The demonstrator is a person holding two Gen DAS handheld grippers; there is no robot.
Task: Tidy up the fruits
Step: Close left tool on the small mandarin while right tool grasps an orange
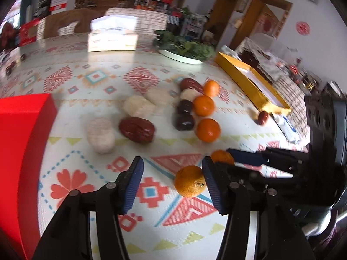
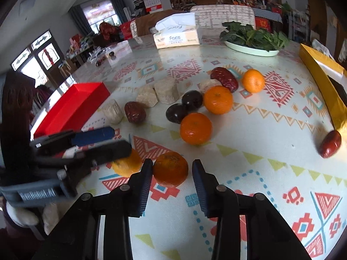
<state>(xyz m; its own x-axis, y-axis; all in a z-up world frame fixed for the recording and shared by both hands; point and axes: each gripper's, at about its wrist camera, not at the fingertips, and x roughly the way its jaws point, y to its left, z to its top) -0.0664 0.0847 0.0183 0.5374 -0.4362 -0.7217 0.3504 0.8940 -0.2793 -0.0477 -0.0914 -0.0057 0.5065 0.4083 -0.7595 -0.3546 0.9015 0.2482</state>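
Left gripper (image 1: 172,174) spread wide, a mandarin (image 1: 189,181) on the table (image 1: 234,130) touching its right finger; right gripper (image 2: 170,176) also apart around a second mandarin (image 2: 170,169) against its left finger; further mandarins, dates and plums lie beyond, between red box (image 2: 71,106) and gold box (image 2: 321,75).

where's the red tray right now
The red tray sits at the table's left edge in the right wrist view, just left of the pale cakes and a red date.
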